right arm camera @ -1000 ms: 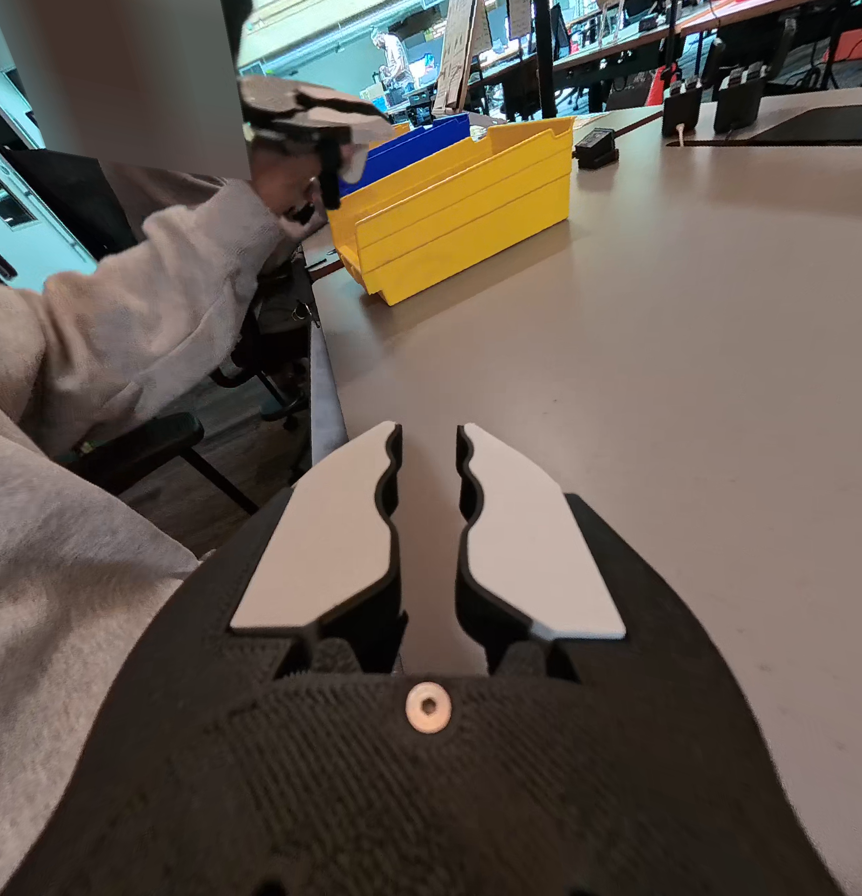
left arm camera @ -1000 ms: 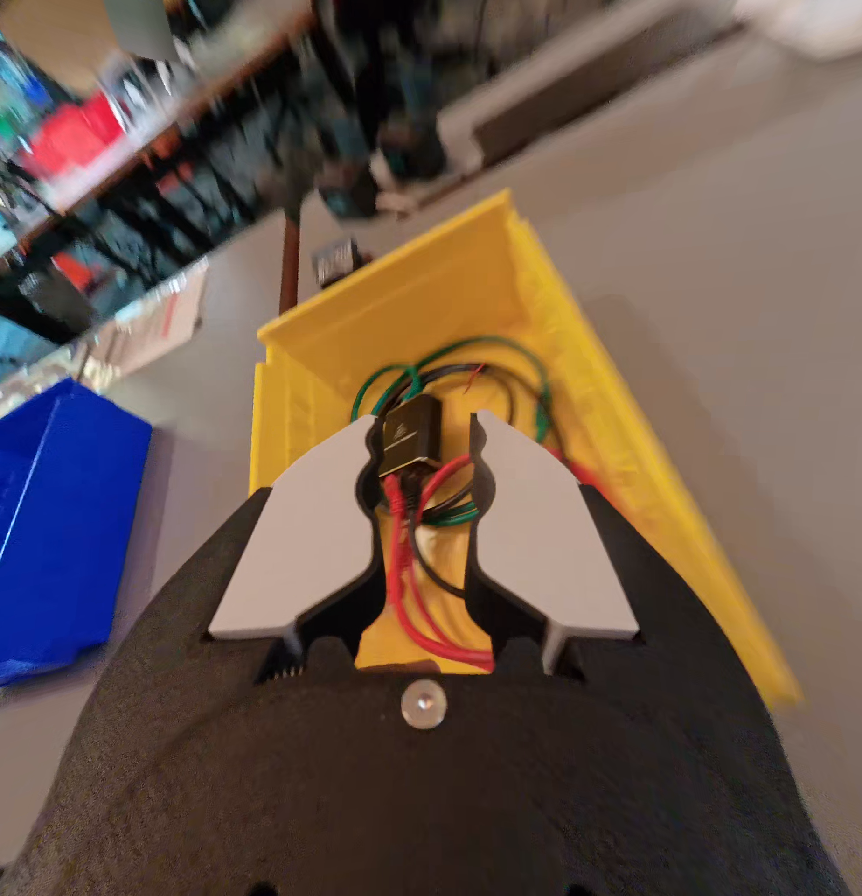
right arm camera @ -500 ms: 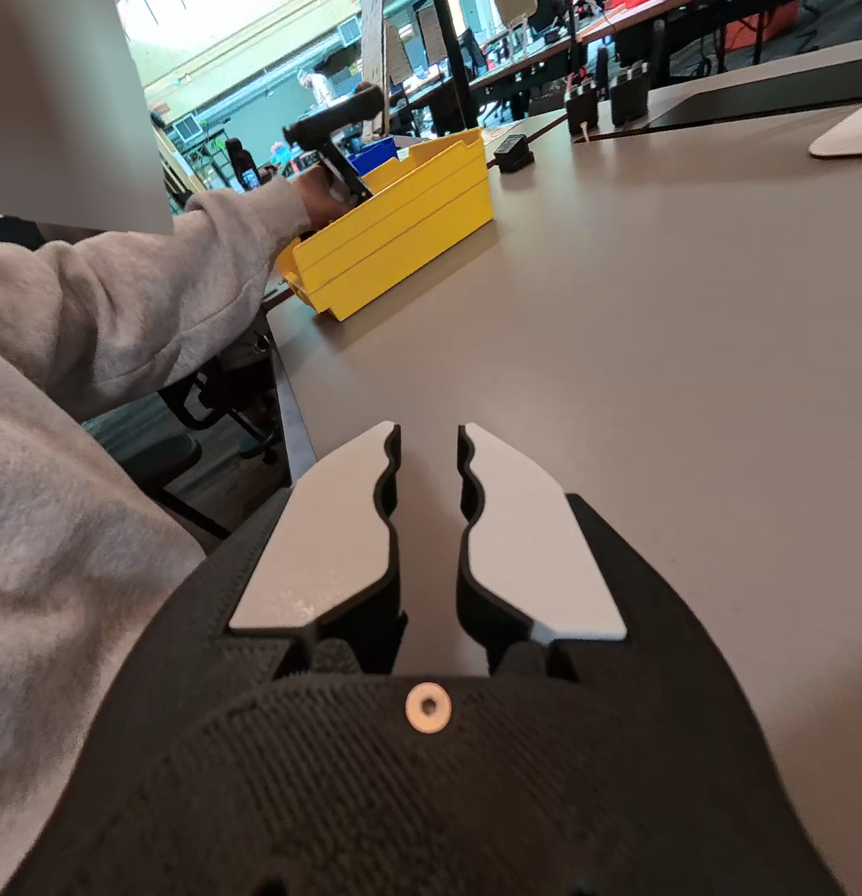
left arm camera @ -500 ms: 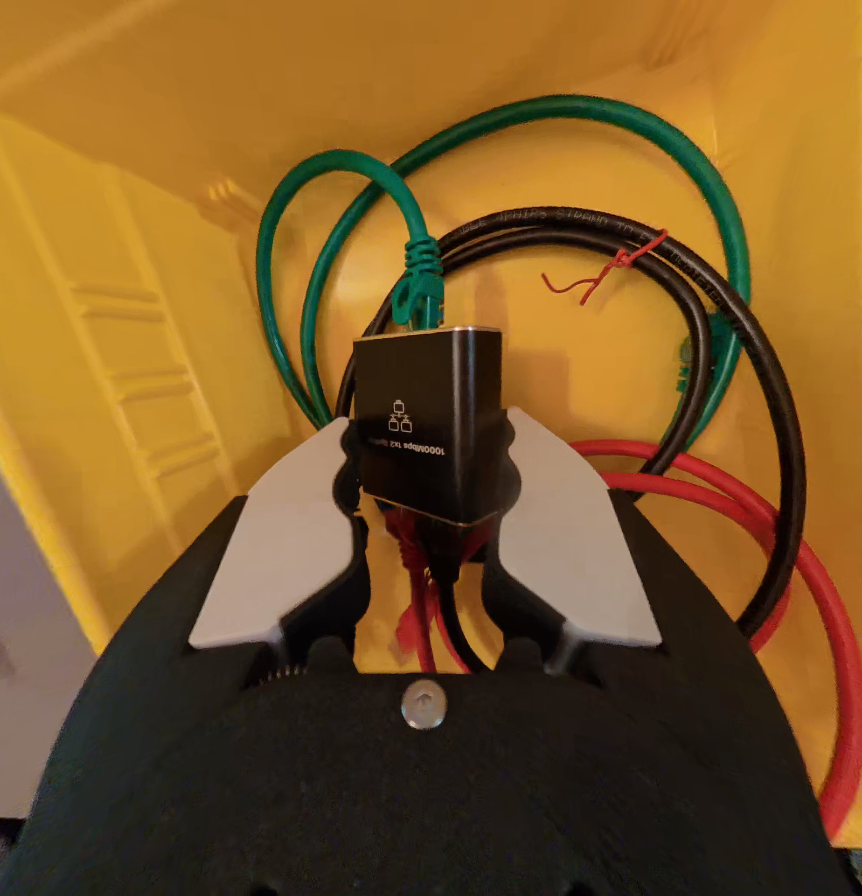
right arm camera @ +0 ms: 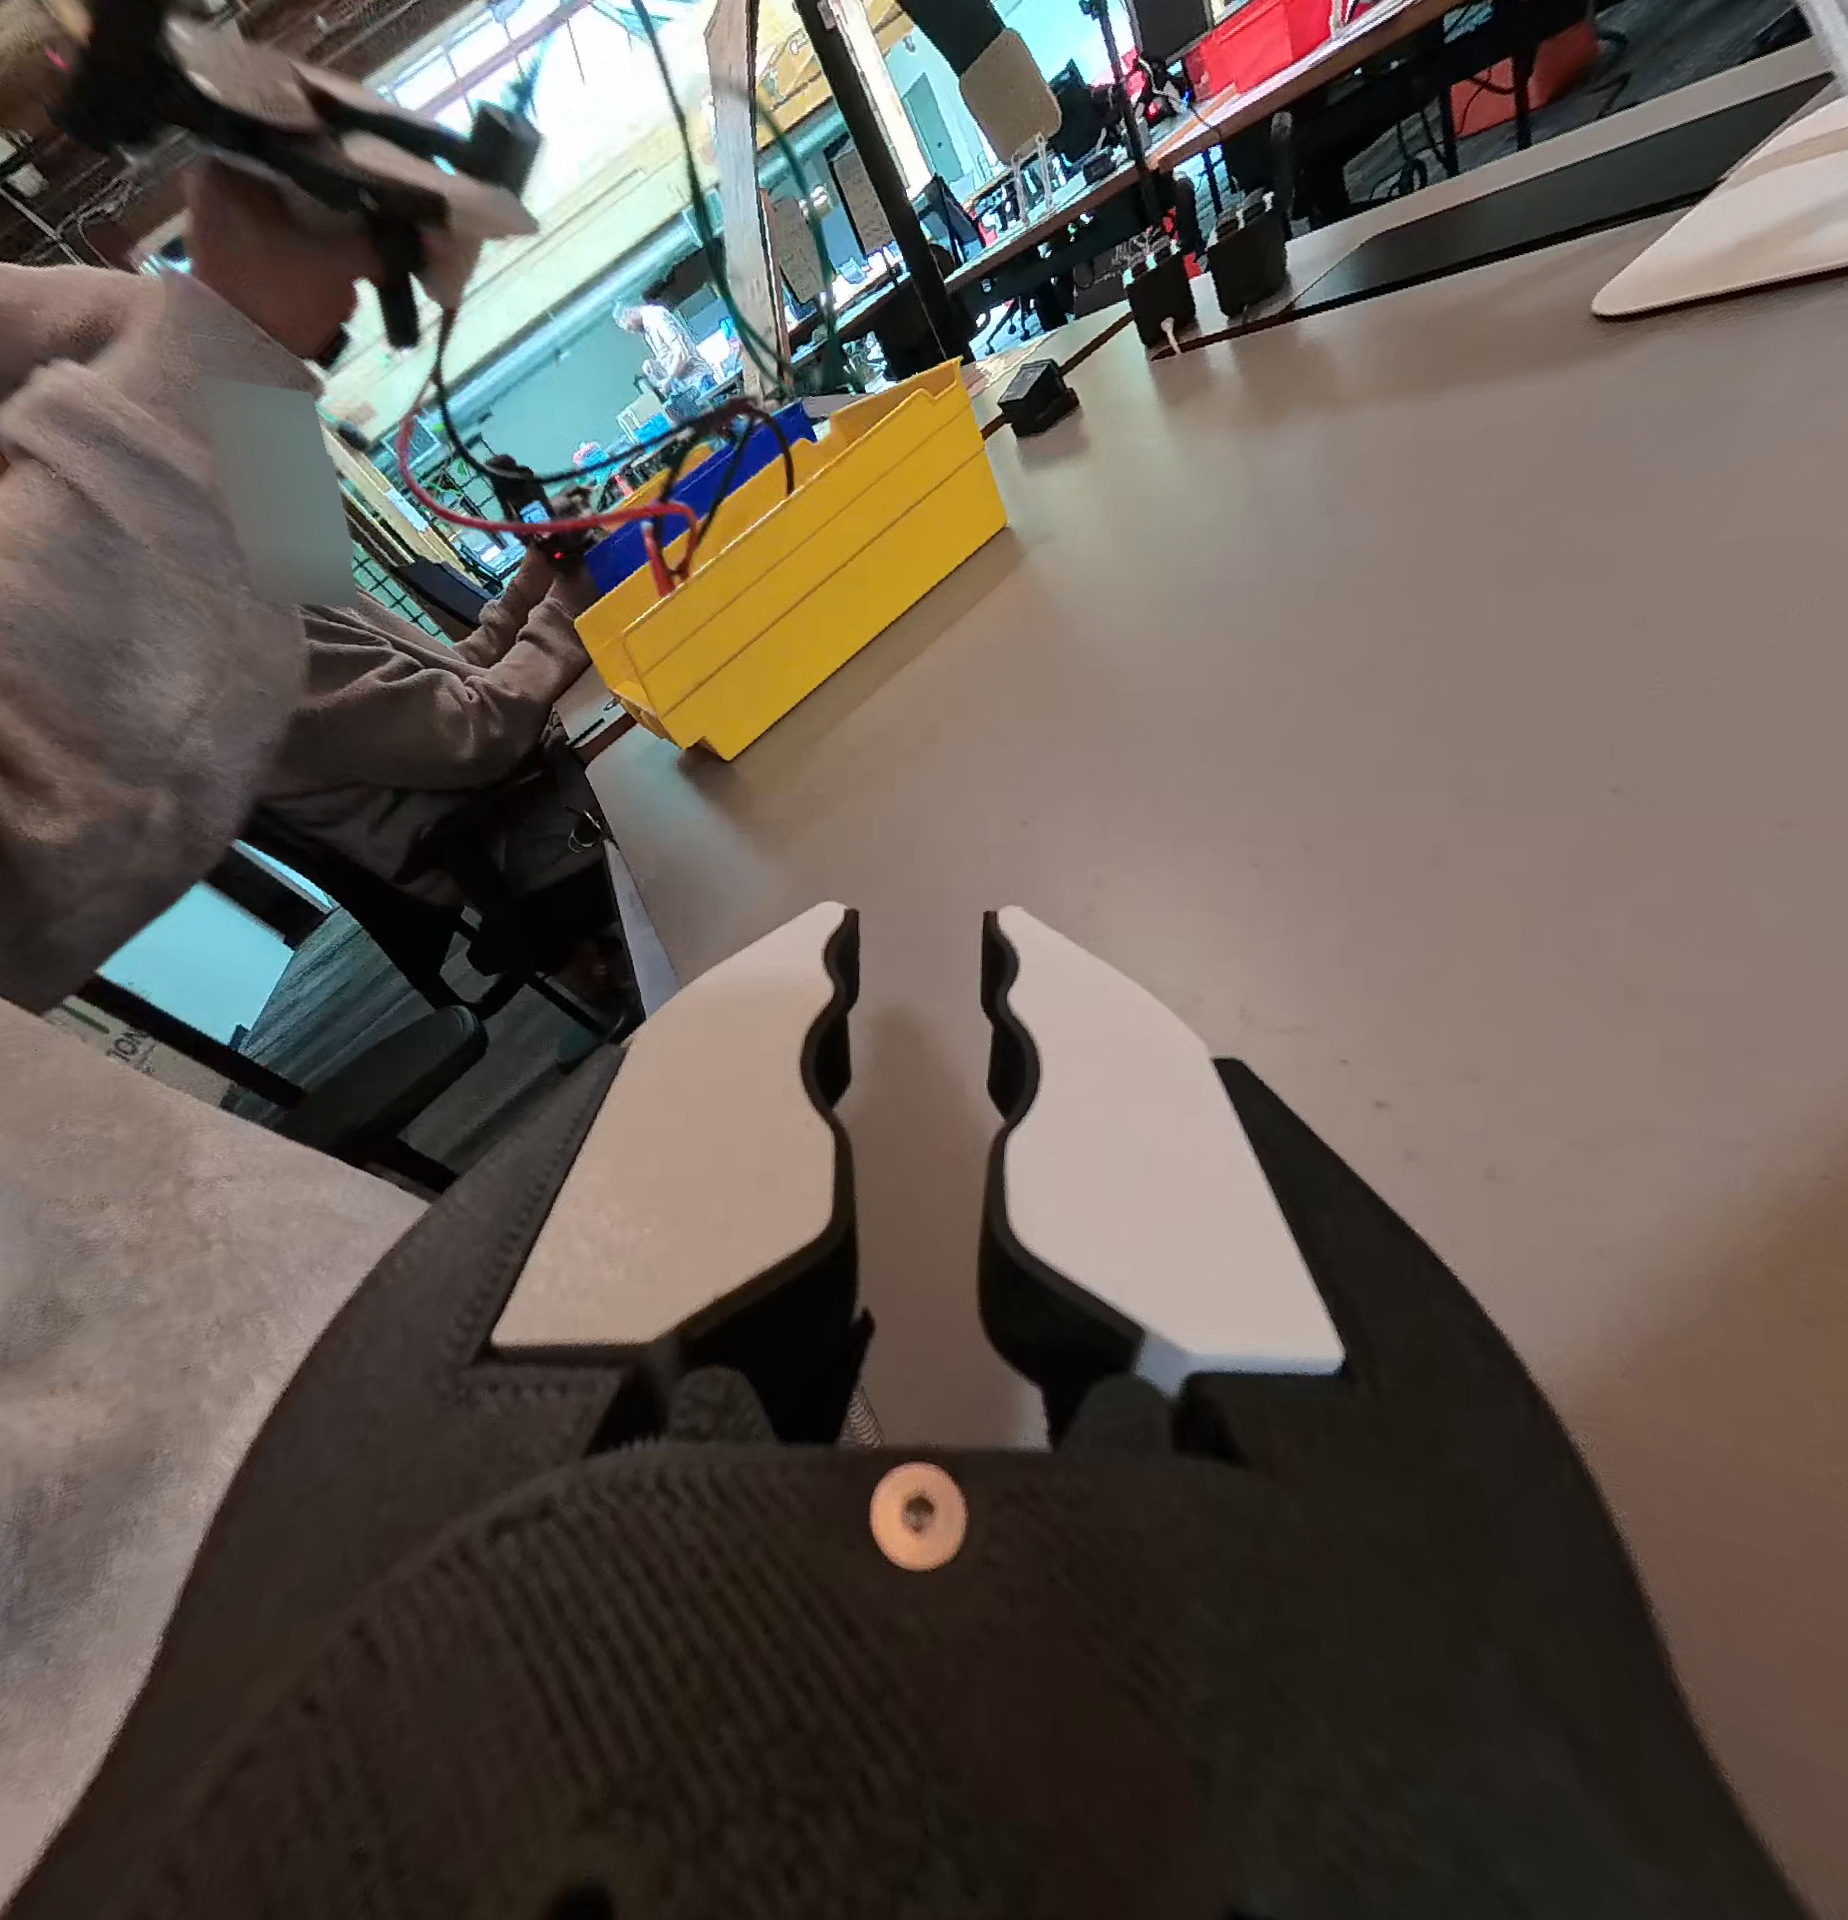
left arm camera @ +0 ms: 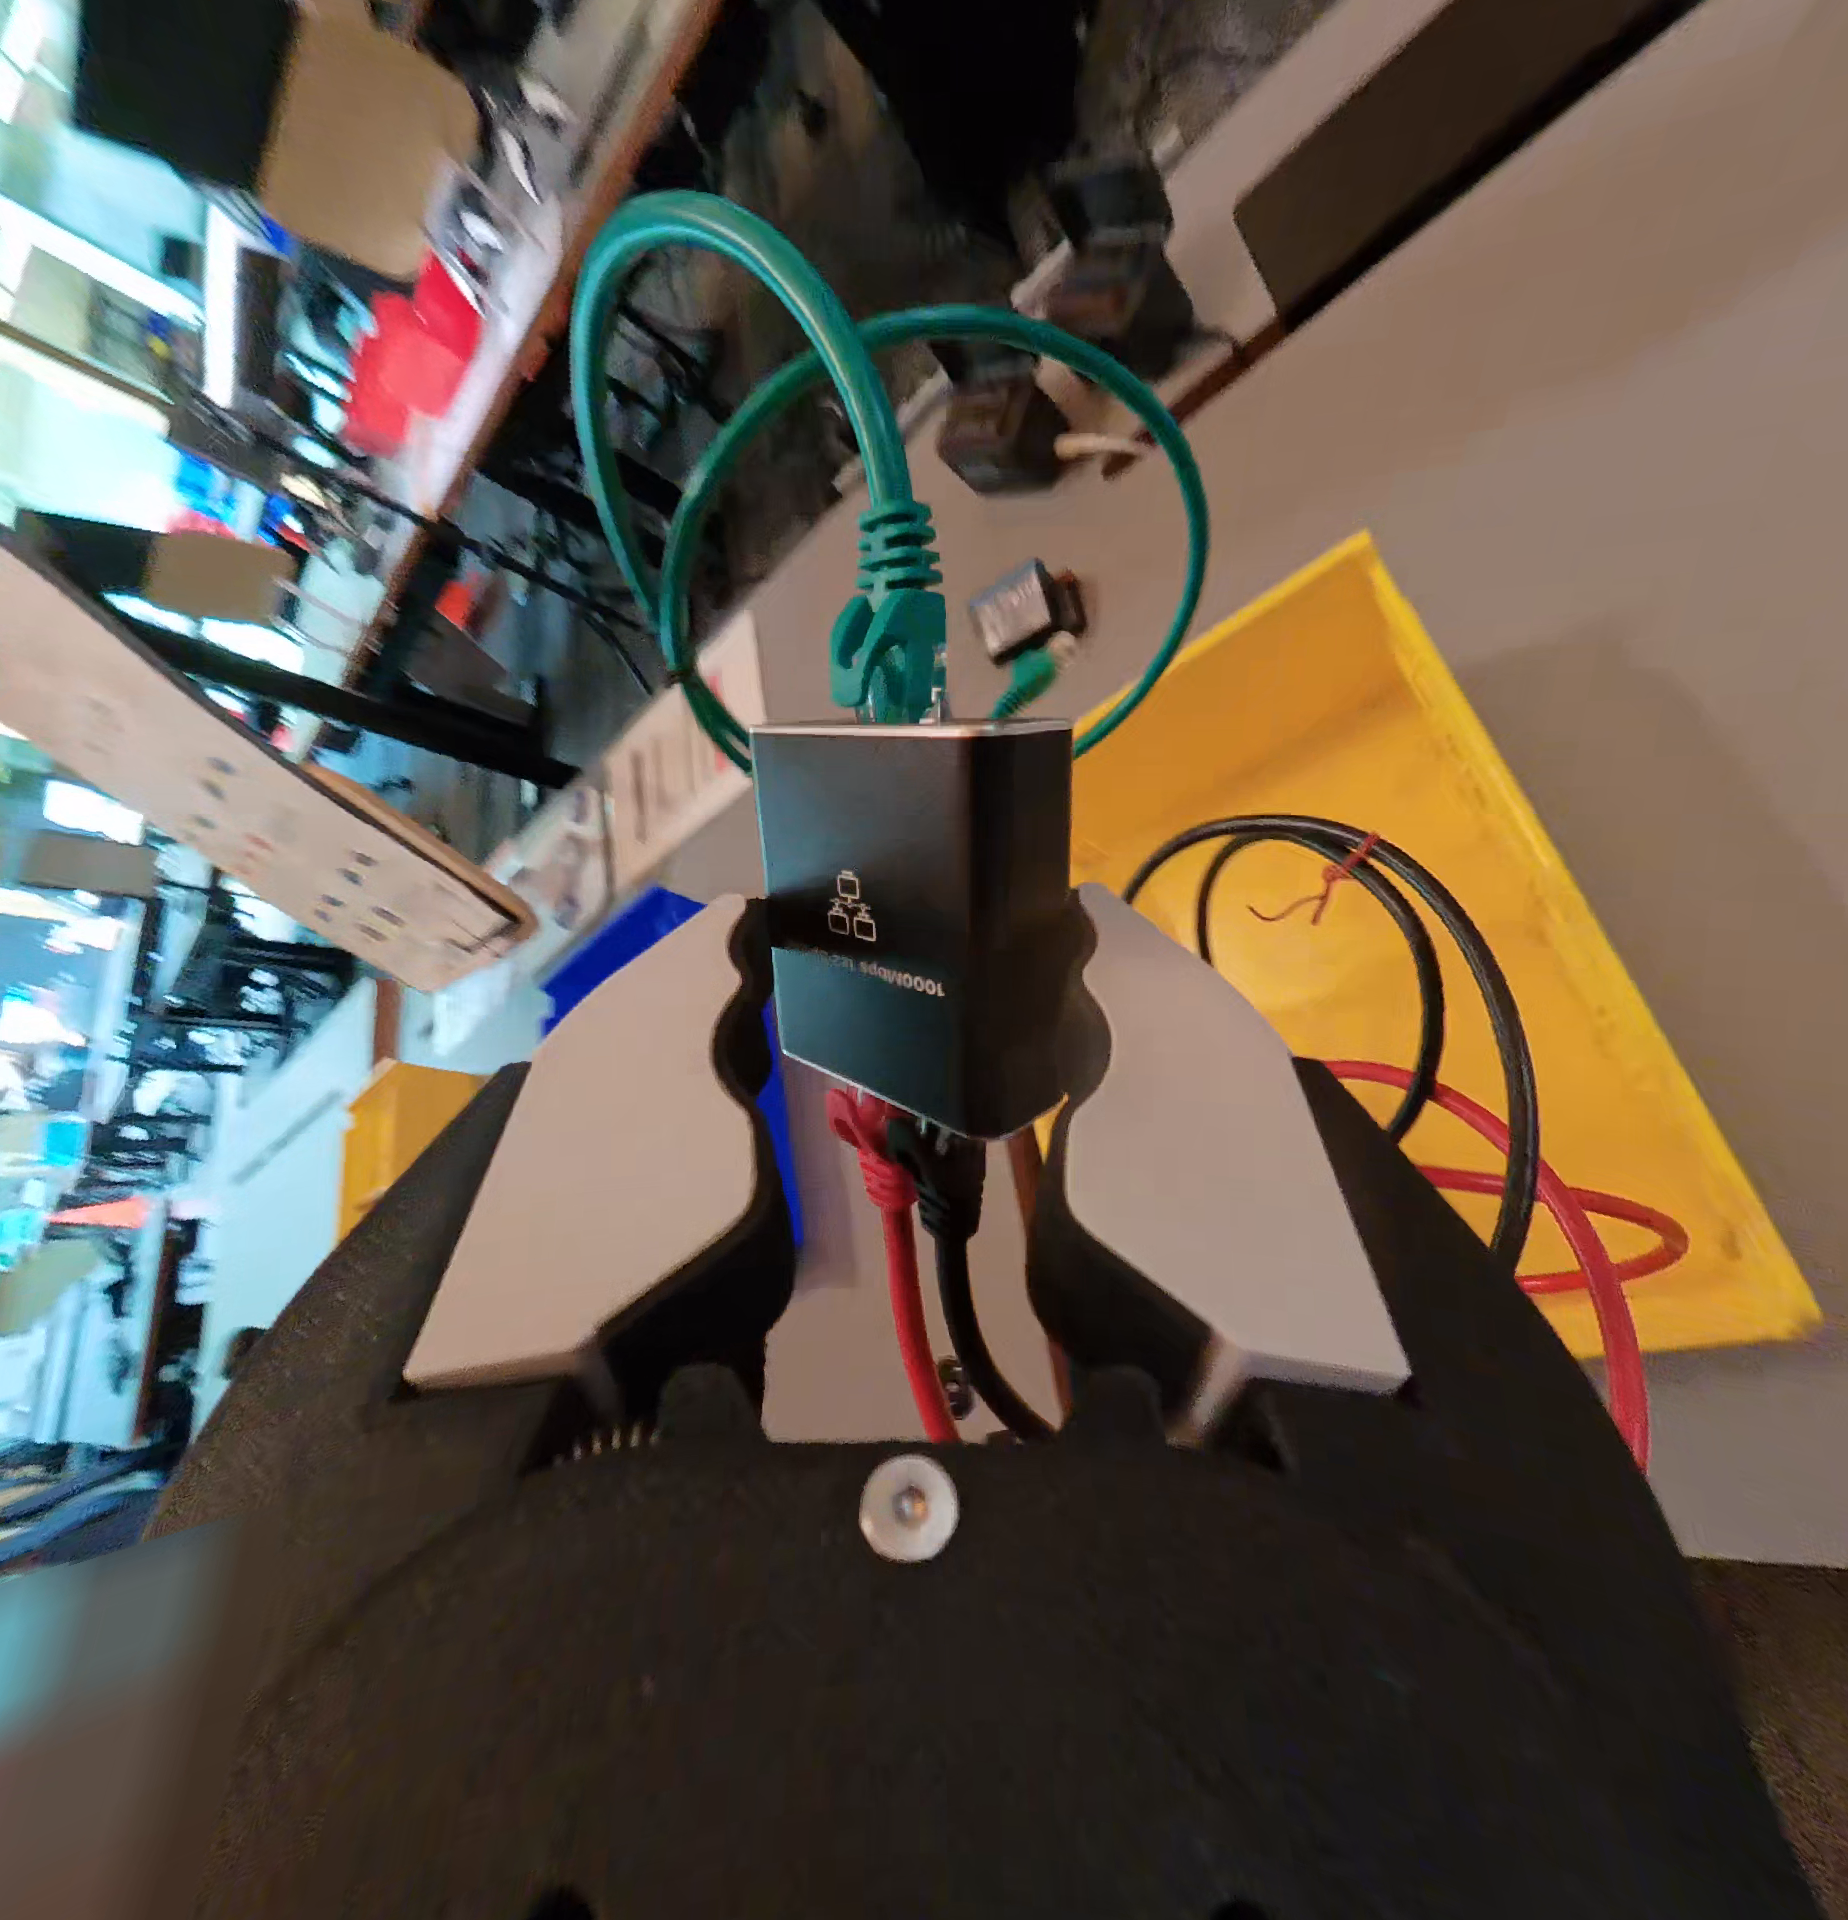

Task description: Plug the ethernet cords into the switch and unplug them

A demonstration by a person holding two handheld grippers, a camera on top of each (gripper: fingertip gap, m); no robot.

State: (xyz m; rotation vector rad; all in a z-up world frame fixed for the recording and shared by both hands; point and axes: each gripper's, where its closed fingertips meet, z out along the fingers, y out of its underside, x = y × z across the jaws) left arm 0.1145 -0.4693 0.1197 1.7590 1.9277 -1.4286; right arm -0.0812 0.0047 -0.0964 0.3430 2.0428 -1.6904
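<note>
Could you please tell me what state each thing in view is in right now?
Switch: clamped in the left gripper, lifted above the bin.
Green cord: plugged into the switch's far end, looping in the air.
Red cord: plugged into the near end, trailing into the bin.
Black cord: plugged in beside the red.
Yellow bin: on the table, open.
Right gripper: open, empty, over the table.

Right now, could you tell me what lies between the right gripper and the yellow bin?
Only bare table lies between the right gripper and the bin, as the right wrist view shows.
</note>
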